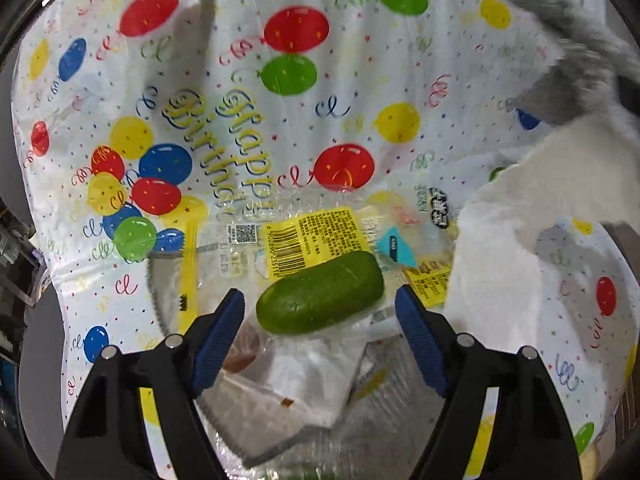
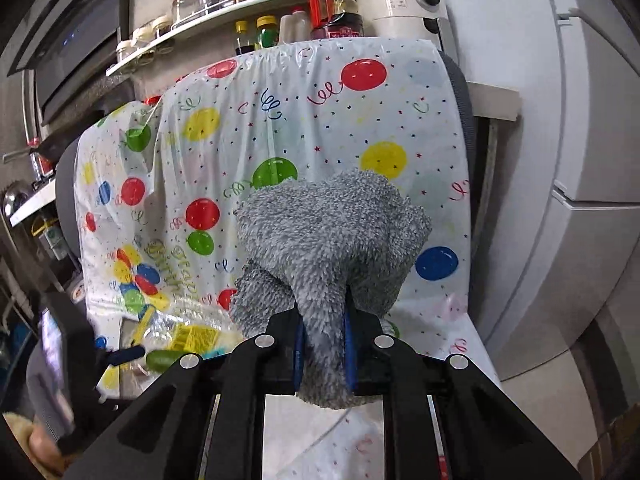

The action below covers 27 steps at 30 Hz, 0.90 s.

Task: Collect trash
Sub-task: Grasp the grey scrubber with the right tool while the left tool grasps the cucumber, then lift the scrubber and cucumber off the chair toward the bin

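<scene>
Our left gripper (image 1: pixel 320 312) fingers spread around a smooth green oblong piece (image 1: pixel 319 299), lower centre; our right gripper (image 2: pixel 323 344) pinches a fluffy grey cloth (image 2: pixel 332 240).

A balloon-print plastic cover (image 2: pixel 304 128) (lettered "Happy Birthday") drapes a chair. Behind it, a curved shelf (image 2: pixel 208 20) carries jars and bottles; a white appliance (image 2: pixel 400 0) stands just right of these, beside a white fridge (image 2: pixel 560 140).
</scene>
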Available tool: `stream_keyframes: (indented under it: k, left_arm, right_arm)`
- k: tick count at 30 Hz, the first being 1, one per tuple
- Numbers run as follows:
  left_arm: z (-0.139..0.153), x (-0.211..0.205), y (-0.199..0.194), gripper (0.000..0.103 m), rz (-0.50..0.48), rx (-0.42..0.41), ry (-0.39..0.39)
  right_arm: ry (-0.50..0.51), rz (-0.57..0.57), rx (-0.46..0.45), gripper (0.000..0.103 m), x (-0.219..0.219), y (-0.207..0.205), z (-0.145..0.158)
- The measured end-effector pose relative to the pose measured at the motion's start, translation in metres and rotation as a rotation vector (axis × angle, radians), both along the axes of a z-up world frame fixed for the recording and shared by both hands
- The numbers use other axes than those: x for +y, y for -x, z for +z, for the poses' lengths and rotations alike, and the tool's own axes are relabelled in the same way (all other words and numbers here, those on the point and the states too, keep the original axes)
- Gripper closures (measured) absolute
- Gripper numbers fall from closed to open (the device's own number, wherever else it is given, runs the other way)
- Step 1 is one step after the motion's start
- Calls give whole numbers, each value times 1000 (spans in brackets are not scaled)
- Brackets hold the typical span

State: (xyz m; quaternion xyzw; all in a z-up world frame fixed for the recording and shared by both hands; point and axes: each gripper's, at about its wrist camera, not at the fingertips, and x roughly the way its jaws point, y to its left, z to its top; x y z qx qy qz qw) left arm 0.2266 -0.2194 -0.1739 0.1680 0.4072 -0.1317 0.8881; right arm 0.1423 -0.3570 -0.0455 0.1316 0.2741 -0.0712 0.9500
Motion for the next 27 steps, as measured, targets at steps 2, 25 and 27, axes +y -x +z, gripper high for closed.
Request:
stream_keyframes:
  k: [2, 25, 27]
  left_arm:
    - [-2, 1, -3, 28, 20, 4, 12]
    - [40, 62, 62, 41, 27, -64, 183]
    - [37, 65, 70, 41, 26, -62, 180]
  right_arm:
    - [19, -8, 6, 87, 4, 6, -1]
    - [-142, 196, 299, 83, 41, 60, -68]
    - [-111, 185, 341, 76, 51, 68, -92]
